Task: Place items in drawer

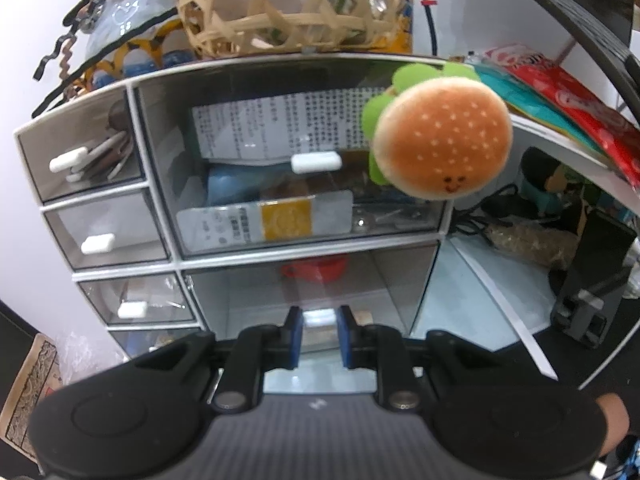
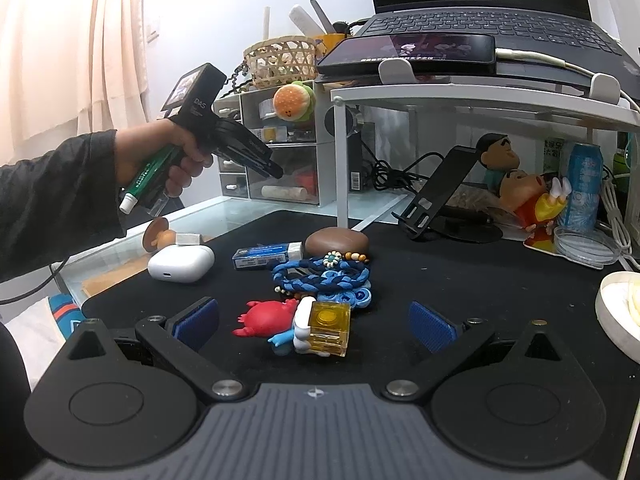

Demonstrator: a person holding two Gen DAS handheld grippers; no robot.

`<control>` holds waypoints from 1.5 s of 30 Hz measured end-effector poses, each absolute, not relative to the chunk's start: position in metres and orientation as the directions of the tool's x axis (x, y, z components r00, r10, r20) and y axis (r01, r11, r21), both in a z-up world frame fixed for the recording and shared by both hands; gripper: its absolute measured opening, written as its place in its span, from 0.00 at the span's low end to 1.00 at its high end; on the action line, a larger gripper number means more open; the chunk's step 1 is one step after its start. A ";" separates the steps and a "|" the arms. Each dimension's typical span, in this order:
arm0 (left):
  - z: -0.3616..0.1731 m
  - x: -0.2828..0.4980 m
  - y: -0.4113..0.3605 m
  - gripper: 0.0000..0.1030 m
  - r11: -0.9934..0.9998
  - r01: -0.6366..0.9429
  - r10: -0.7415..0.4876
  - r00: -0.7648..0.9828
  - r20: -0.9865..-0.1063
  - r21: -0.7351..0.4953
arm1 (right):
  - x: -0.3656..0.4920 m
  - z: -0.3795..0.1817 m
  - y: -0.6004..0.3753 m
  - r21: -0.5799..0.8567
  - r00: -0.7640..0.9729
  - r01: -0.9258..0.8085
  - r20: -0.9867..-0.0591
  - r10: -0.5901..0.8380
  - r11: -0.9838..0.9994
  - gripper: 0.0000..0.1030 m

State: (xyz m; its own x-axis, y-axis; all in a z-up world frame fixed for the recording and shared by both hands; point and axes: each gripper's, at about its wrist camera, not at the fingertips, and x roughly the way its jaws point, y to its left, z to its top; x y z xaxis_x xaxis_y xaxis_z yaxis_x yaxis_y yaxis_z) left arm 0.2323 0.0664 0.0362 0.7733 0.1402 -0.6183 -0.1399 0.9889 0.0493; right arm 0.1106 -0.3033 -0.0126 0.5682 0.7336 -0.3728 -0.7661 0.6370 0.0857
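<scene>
- A black mat (image 2: 440,280) covers the tabletop; a drawer unit (image 1: 240,200) stands behind.
- The left gripper (image 1: 319,334) is clenched on the bottom drawer's handle (image 1: 319,317).
- The right gripper (image 2: 314,322) is spread wide, released, over a red crab (image 2: 266,317) and yellow block (image 2: 329,328).
- A burger plush (image 1: 444,140) hangs before the drawers.

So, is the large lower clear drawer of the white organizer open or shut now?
Open, it seems. The large lower clear drawer reaches forward under the left gripper, whose blue pads flank its white handle; the drawer above sits flush.
</scene>
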 end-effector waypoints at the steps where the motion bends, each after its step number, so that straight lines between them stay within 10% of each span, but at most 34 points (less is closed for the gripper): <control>1: 0.037 0.231 0.065 0.20 0.988 -0.141 0.146 0.776 -0.614 0.057 | 0.111 -0.013 -0.303 0.086 0.570 -0.765 -0.374 0.732 0.639 1.00; 29: 0.072 0.148 0.040 0.21 0.992 -0.116 0.128 0.809 -0.574 0.059 | 0.107 -0.003 -0.305 0.110 0.608 -0.723 -0.367 0.704 0.682 1.00; 45: 0.083 0.093 0.023 0.46 0.996 -0.090 0.091 0.834 -0.544 0.029 | 0.089 0.017 -0.311 0.108 0.646 -0.698 -0.332 0.688 0.708 1.00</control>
